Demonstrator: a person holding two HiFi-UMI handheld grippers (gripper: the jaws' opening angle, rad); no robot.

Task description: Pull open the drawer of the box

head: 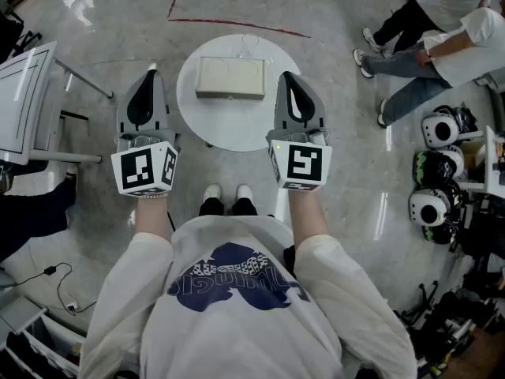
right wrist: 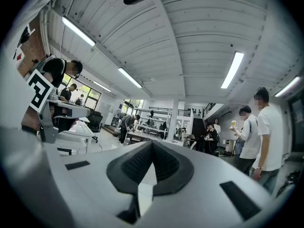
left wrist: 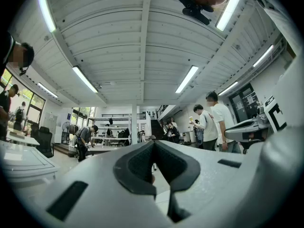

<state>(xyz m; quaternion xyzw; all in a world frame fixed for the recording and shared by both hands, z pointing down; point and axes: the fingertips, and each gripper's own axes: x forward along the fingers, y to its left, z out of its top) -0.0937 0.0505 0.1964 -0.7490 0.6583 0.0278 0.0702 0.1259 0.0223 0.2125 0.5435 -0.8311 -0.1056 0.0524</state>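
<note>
A beige box point(head: 230, 78) lies on a small round white table point(head: 237, 129) straight ahead of me in the head view; its drawer looks closed. My left gripper point(head: 151, 71) hovers to the left of the table, tips pointing away from me, jaws shut and empty. At the table's right edge my right gripper point(head: 286, 76) is also shut with nothing in it. Both gripper views look out level across the room, so the box is hidden in them; the left gripper point(left wrist: 153, 142) and right gripper point(right wrist: 152, 142) show their black pads meeting at the tips.
A white desk point(head: 24, 105) with metal legs stands at the left. People sit at the upper right point(head: 430, 46), with helmets point(head: 434, 164) piled on the floor at the right. My shoes point(head: 227, 196) are just below the table. Cables point(head: 47, 279) run along the lower left.
</note>
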